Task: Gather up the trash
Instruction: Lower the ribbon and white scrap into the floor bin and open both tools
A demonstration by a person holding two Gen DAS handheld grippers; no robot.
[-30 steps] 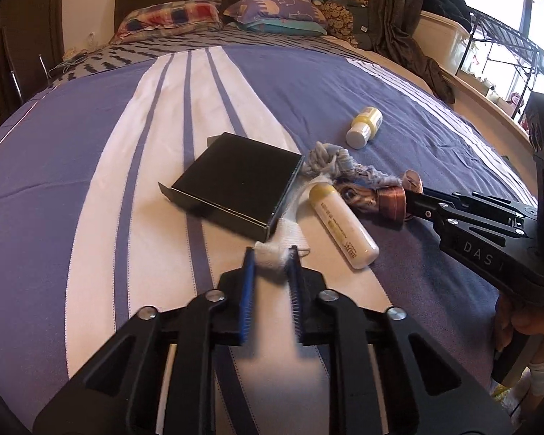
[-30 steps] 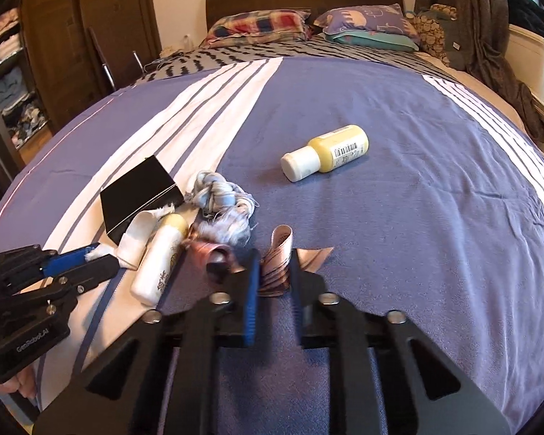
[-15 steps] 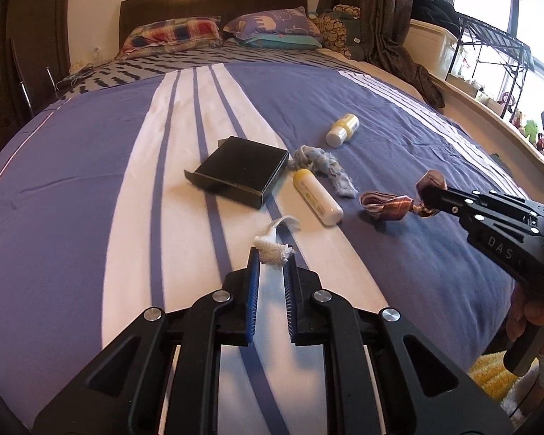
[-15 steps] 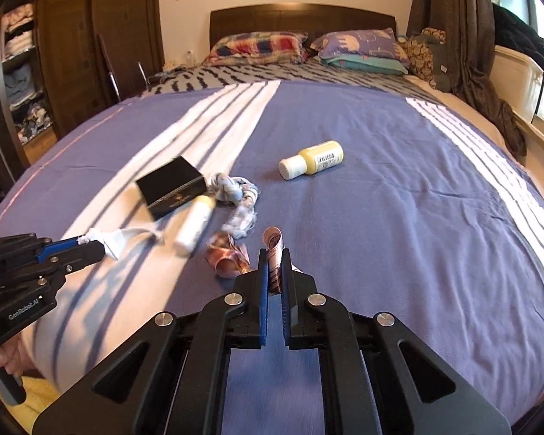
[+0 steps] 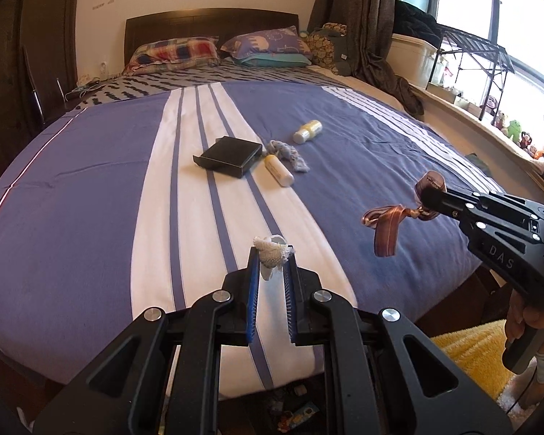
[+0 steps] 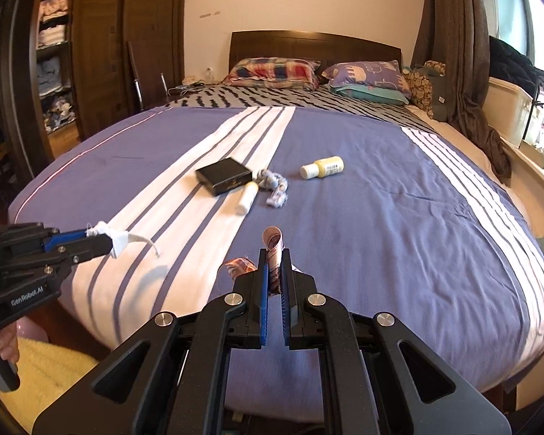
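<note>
My left gripper [image 5: 272, 253] is shut on a white crumpled tissue [image 5: 270, 253] and holds it in the air above the bed's front edge; the gripper also shows in the right wrist view [image 6: 101, 241] with the tissue [image 6: 121, 239] trailing from it. My right gripper [image 6: 275, 255] is shut on a shiny brown wrapper [image 6: 273, 246], lifted off the bed. In the left wrist view the right gripper [image 5: 429, 199] holds that wrapper [image 5: 384, 223] dangling at the right.
On the blue striped bedspread [image 5: 90, 199] lie a black box [image 5: 230, 156], a white tube [image 5: 279, 172], a grey-blue cloth bundle [image 5: 288, 154] and a yellow bottle [image 5: 308, 131]. Pillows [image 5: 177, 52] are at the headboard. A yellow rug [image 5: 468, 359] lies on the floor.
Both grippers have pulled back and up from the pile of objects, each carrying its piece. The tissue and wrapper have left the bedspread. The other items have stayed in place.
</note>
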